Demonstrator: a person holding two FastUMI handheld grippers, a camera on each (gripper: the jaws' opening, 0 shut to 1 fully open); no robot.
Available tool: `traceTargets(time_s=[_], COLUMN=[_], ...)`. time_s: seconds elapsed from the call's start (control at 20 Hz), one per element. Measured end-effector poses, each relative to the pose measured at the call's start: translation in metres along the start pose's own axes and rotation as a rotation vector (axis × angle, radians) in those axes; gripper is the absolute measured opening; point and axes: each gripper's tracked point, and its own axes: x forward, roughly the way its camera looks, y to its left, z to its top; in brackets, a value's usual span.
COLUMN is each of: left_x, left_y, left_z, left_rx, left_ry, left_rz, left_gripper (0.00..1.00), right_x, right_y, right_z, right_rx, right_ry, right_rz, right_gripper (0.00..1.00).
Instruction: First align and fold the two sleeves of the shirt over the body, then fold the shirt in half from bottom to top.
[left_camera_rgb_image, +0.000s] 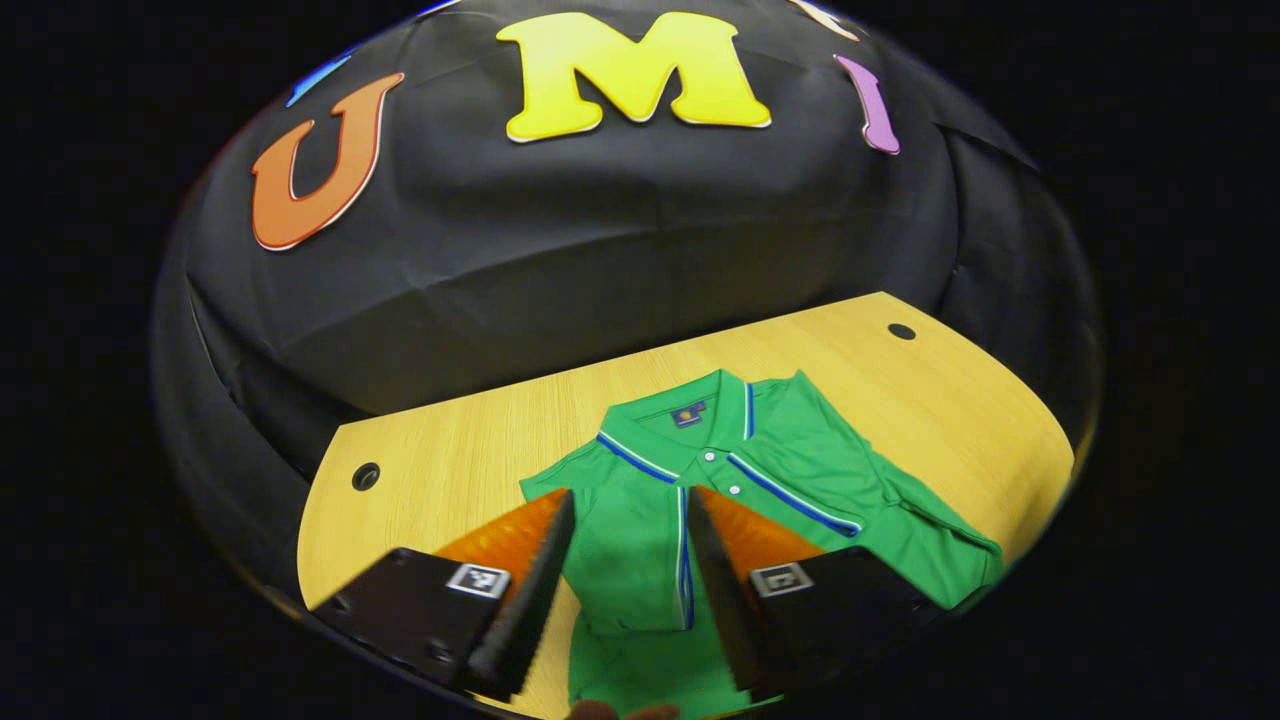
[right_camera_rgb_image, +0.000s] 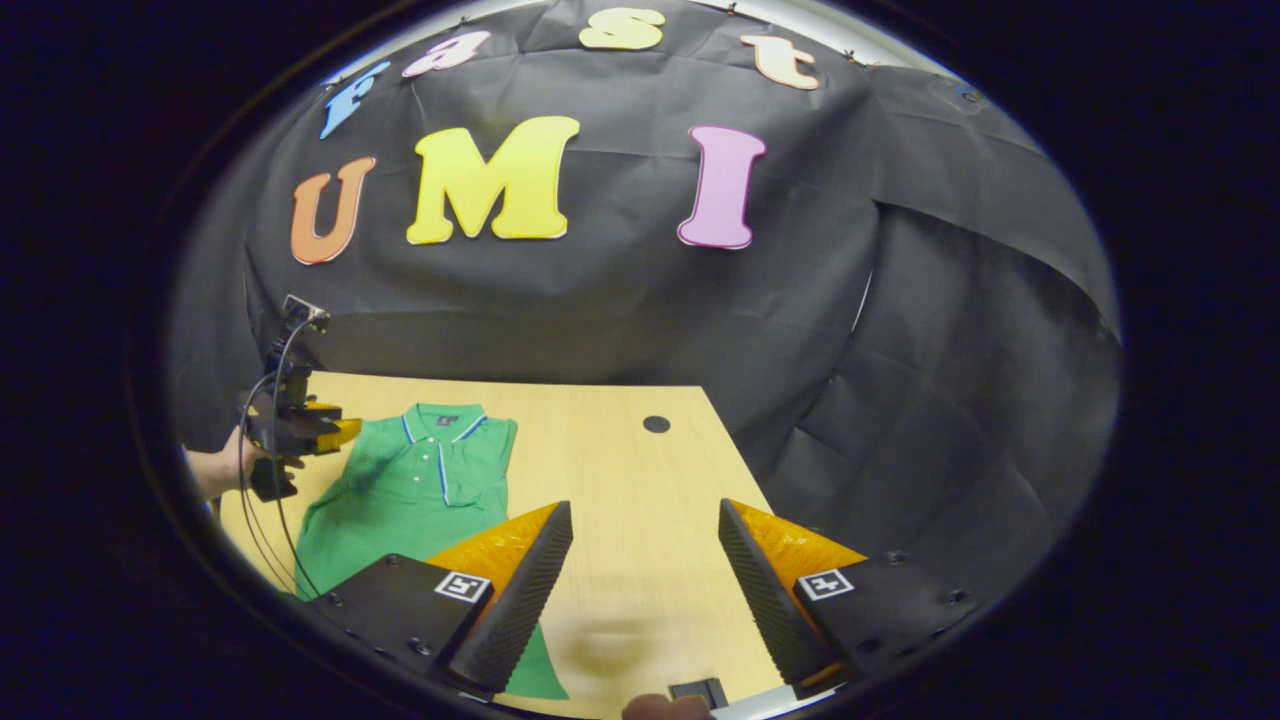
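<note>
Wooden table carries green polo shirt, seen between the parted fingers of left gripper. Right gripper, fingers apart, is held beside it. One sleeve appears folded; the other is judged next.

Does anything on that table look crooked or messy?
Slightly. The green polo shirt lies unevenly on the wooden table: in the left gripper view, one sleeve is folded over the body, the other still sticks out.
</note>
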Motion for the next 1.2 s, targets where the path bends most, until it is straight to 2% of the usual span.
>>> traceTargets(time_s=[0.05, 0.1, 0.4, 0.65, 0.85, 0.9, 1.1, 1.2], left_x=[-0.01, -0.017, -0.088, -0.161, -0.214, -0.227, -0.268, -0.279], left_y=[0.0, 0.001, 0.013, 0.027, 0.026, 0.025, 0.019, 0.012], left_z=[0.0, -0.002, -0.016, -0.072, -0.136, -0.154, -0.221, -0.246], left_rx=[-0.003, -0.012, -0.129, -0.179, -0.186, -0.193, -0.231, -0.235], left_ry=[-0.01, -0.018, -0.029, 0.035, 0.134, 0.163, 0.295, 0.349], left_rz=[0.012, 0.024, 0.078, 0.12, 0.12, 0.115, 0.099, 0.073], left_gripper=[0.86, 0.96, 0.99, 0.99, 0.99, 0.99, 1.0, 0.99], right_x=[-0.002, -0.003, -0.009, -0.018, -0.021, -0.022, -0.032, -0.039], right_y=[0.002, 0.005, 0.04, 0.078, 0.089, 0.088, 0.081, 0.077], right_z=[0.001, 0.0, -0.008, -0.039, -0.086, -0.099, -0.161, -0.192], right_rx=[0.0, 0.0, -0.043, -0.085, -0.089, -0.092, -0.139, -0.161], right_ry=[-0.007, -0.013, -0.021, 0.038, 0.133, 0.164, 0.308, 0.375], right_rz=[0.006, 0.016, 0.12, 0.262, 0.338, 0.348, 0.38, 0.388], right_gripper=[0.95, 0.95, 0.95, 0.95, 0.95, 0.93, 0.95, 0.93])
